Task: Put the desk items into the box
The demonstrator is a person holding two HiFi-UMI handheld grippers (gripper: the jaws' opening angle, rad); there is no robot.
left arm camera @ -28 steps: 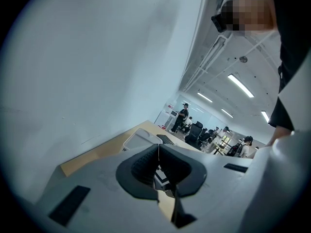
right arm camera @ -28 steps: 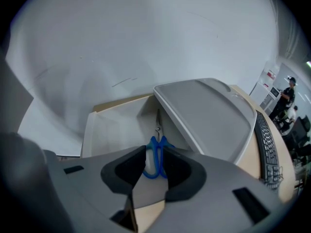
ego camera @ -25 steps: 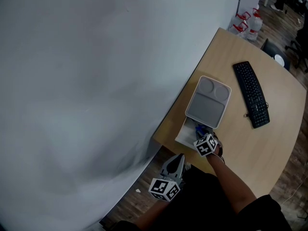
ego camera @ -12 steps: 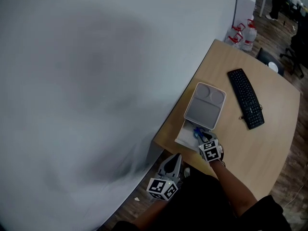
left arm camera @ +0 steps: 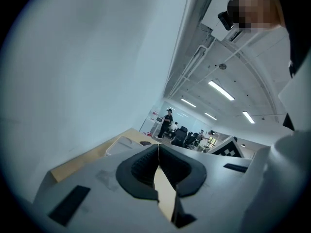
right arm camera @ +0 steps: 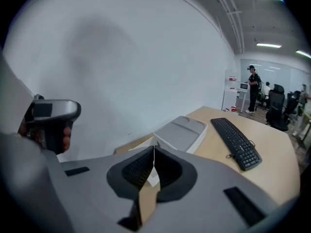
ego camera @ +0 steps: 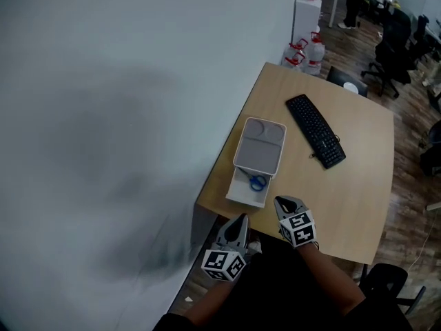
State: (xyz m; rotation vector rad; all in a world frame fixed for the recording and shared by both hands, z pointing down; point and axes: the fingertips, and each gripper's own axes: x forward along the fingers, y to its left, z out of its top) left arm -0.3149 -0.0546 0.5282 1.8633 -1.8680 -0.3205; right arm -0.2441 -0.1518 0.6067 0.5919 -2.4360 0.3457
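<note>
A white box point(ego camera: 242, 193) stands at the desk's near left corner. A grey lid point(ego camera: 260, 147) covers its far part. Blue scissors point(ego camera: 258, 182) lie in the box's uncovered near end. My right gripper point(ego camera: 284, 202) hovers just this side of the box, over the desk's near edge; its jaws have just been closing and are shut with nothing between them. In the right gripper view that gripper point(right arm camera: 154, 149) points toward the lid point(right arm camera: 181, 134). My left gripper point(ego camera: 239, 218) hangs off the desk's near edge, shut and empty. In its own view the left gripper point(left arm camera: 158, 147) faces along the desk.
A black keyboard point(ego camera: 315, 129) lies right of the lid, also in the right gripper view as the keyboard point(right arm camera: 236, 142). A pale wall point(ego camera: 103, 116) runs along the desk's left side. Water bottles point(ego camera: 303, 50) and office chairs point(ego camera: 389, 43) stand beyond the far end.
The right gripper has pulled back from the box and risen, its jaws closing. The blue scissors it had at its tips now lie in the box. The left gripper rose a little.
</note>
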